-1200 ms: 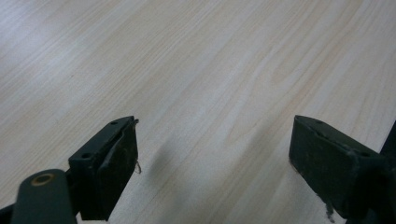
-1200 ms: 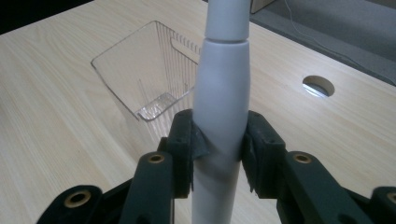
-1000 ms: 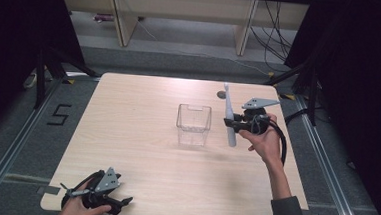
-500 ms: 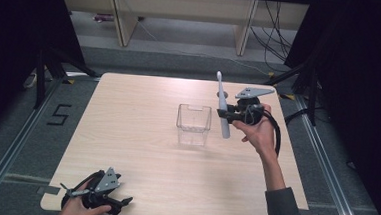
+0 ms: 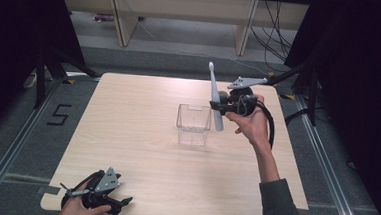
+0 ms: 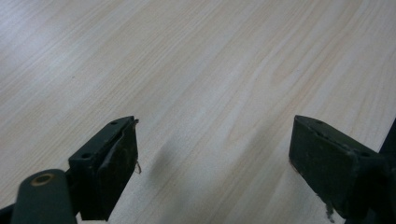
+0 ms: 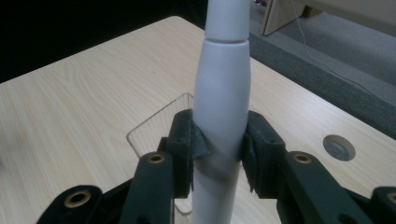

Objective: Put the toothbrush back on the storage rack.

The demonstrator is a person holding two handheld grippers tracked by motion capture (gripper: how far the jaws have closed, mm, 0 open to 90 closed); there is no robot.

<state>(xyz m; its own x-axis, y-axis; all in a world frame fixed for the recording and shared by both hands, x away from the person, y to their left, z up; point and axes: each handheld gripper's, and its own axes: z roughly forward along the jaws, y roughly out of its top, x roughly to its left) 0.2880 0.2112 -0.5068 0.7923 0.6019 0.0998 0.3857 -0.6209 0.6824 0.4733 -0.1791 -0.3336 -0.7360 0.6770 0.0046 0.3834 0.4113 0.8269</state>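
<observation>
My right gripper [image 5: 217,108] is lifting the white toothbrush [image 5: 215,96] higher than a second ago, its handle now nearly upright, the head pointing up. My jaws are pinching the handle at its lower part, just beside the clear plastic box [image 5: 193,124] at mid-table [image 5: 138,109]. My left gripper [image 5: 122,201] is resting at the near edge, jaws spread wide over bare wood, holding nothing.
</observation>
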